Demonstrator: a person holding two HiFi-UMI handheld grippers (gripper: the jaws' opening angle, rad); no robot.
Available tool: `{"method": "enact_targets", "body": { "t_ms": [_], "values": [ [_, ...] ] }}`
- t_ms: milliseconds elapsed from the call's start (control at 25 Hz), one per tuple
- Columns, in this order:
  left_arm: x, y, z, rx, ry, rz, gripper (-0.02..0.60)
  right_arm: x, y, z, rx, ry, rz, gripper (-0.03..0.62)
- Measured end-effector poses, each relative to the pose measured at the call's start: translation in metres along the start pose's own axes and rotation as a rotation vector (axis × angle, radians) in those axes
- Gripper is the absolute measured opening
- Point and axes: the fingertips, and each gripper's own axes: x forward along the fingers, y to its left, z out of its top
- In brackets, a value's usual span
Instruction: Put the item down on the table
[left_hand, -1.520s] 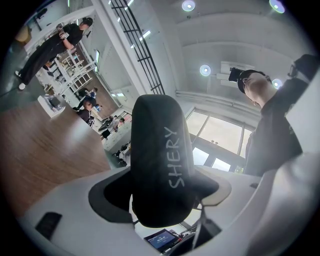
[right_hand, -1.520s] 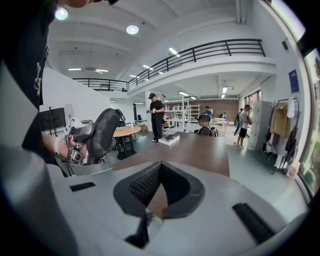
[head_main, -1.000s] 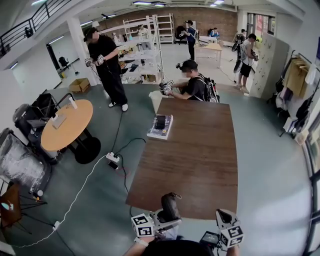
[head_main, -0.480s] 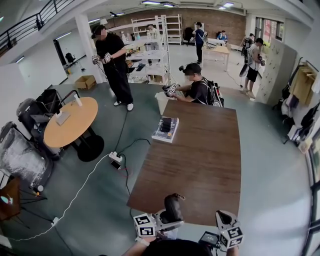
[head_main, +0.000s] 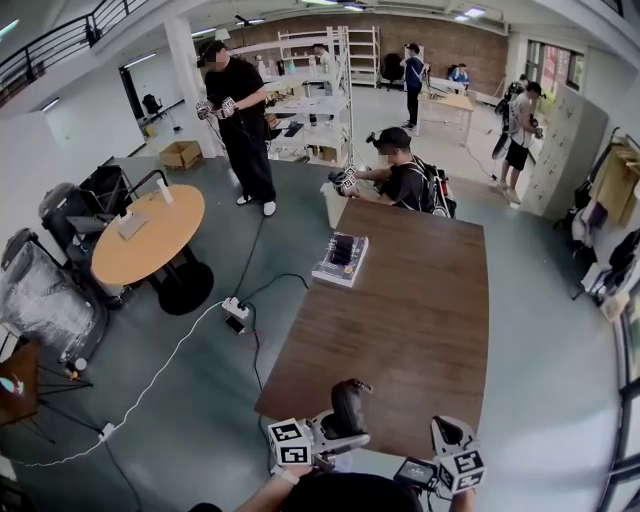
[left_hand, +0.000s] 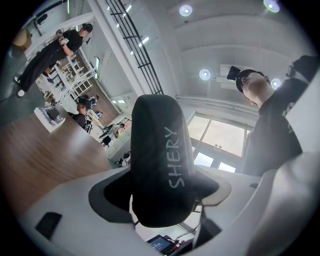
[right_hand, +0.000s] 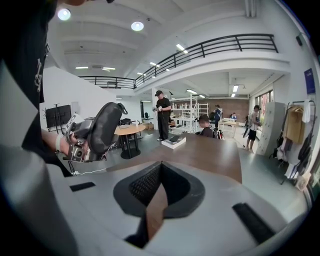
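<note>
head view: the left gripper (head_main: 335, 432) holds a black item (head_main: 349, 405) upright at the near edge of the long brown table (head_main: 400, 320), close to the person's body. the right gripper (head_main: 450, 445) hangs just beside it, over the same edge. far up the table lies a white tray (head_main: 340, 262) with something dark in it, and a seated person (head_main: 400, 175) is at the far end. a round table (head_main: 150, 235) stands off to the left.

left gripper view: the jaws are clamped on the black item, a padded, rounded piece with "shery" printed in pale letters, which stands up between them. the table shows low at the left.

right gripper view: the jaws are closed tip to tip with nothing between them. off to the left the black item is held up in the air, clear of the table top.
</note>
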Motion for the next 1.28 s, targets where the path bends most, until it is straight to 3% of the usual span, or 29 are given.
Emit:
{"method": "enact_targets", "body": {
  "t_ms": [480, 1040, 1280],
  "values": [
    [0.004, 0.037, 0.027, -0.009, -0.020, 0.006, 0.359, 0.035, -0.014, 0.000, -0.013, 0.004, 0.011, -0.011],
    [0.012, 0.091, 0.061, -0.016, 0.009, -0.013, 0.359, 0.076, -0.033, 0.027, 0.003, -0.011, -0.016, -0.011],
    [0.003, 0.117, 0.077, -0.049, -0.005, 0.025, 0.359, 0.096, -0.034, 0.038, 0.005, 0.013, -0.022, -0.011]
  ]
}}
